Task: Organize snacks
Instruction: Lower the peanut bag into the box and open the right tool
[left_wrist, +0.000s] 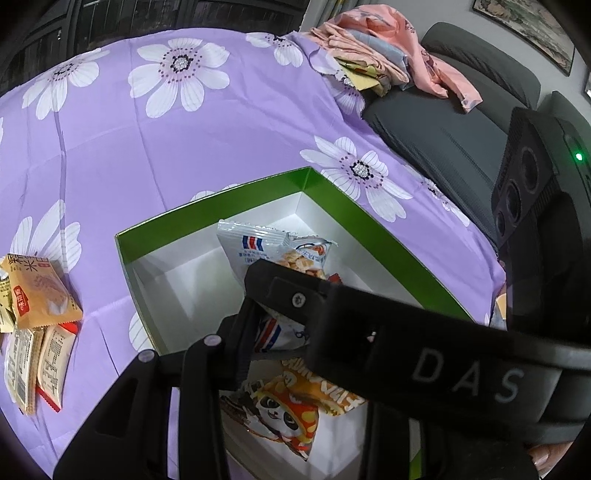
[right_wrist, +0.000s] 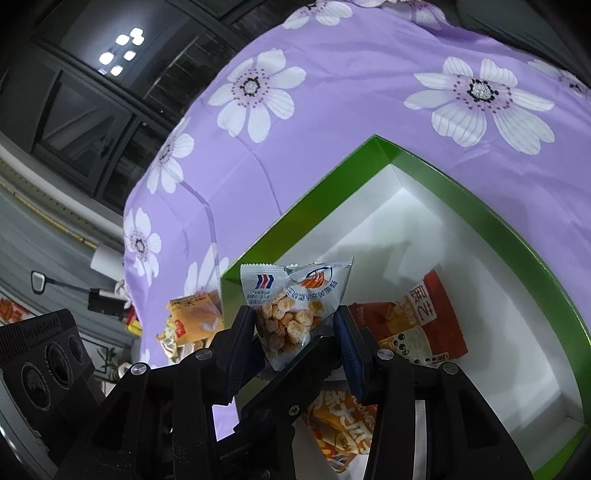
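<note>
Right tongs (right_wrist: 295, 332) fill the bottom of the right wrist view, jaws narrowed on a white-and-blue snack packet (right_wrist: 291, 306), pinching it from both sides with its crimped top edge standing up above the pads. Largest thing in play is the bench under its purple flowered cloth (right_wrist: 332, 129), then the green box (right_wrist: 480, 206) with its white inside, standing on that cloth. So the packet sits right between the right tongs, hanging over the box's near left wall, and the open white floor lies ahead and to the right. That's the relation that counts, I'd say: a short carry forward and right, then let go.

Already down in the box are a red-and-orange packet (right_wrist: 413, 325) and, nearer, an orange panda packet (left_wrist: 295, 410).

Left tongs (left_wrist: 236, 325): from the left wrist view the right tool's black arm crosses in front, and I cannot tell whether they are wide or narrow. They hang low over the box's near end, close beside the held packet.

Smallest last: 1 loose pile of tan packets (left_wrist: 37, 314) waits on the cloth, well apart from the box, on the left tongs' side, so that hand looks nearer for them.
</note>
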